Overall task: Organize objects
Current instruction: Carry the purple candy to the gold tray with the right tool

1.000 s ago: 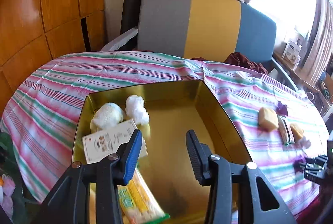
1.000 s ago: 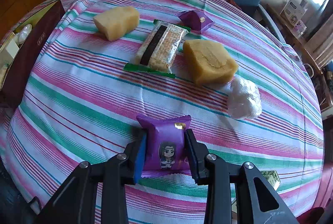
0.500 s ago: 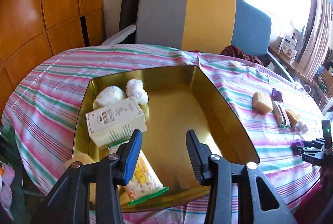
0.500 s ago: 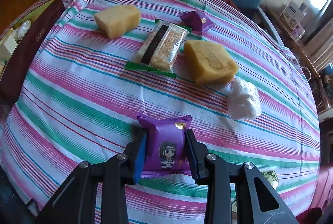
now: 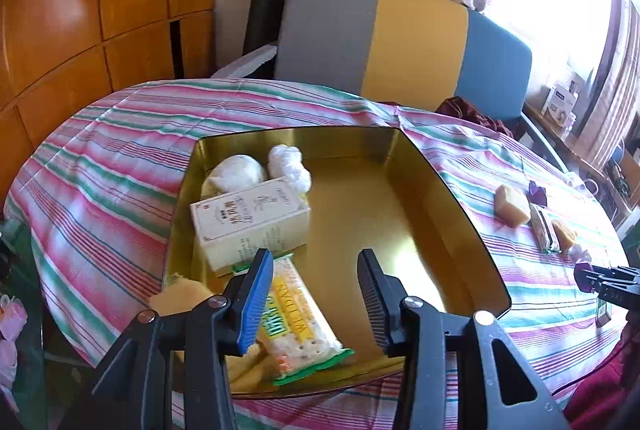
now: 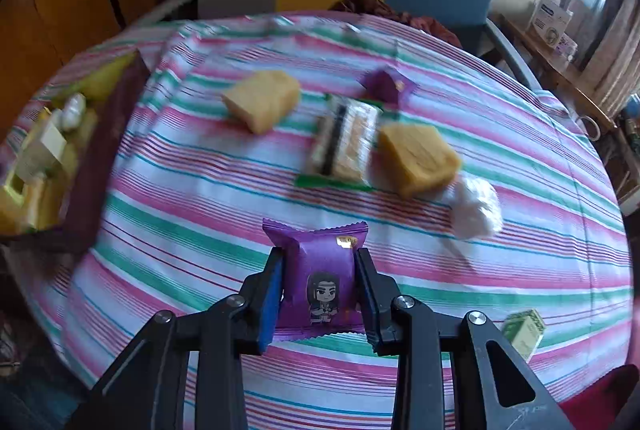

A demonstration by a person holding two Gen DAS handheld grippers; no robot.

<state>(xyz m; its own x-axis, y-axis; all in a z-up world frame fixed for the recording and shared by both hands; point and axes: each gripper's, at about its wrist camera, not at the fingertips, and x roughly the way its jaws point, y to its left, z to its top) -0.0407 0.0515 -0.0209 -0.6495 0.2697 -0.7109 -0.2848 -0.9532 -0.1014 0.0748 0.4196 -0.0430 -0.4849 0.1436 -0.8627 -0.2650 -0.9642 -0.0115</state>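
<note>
Right gripper (image 6: 320,286) is lifting the purple packet (image 6: 318,276) off the striped cloth (image 6: 180,238); earlier it sat low, now the table looks farther and blurred. Jaws are clamping the packet's sides, likely for carrying left to the gold tin (image 5: 440,230). Left gripper (image 5: 316,294) is pulling back from the tin, jaws parted and empty, probably clearing the drop zone. Cakes and wrapped bar (image 6: 344,142) are waiting farther out.
</note>
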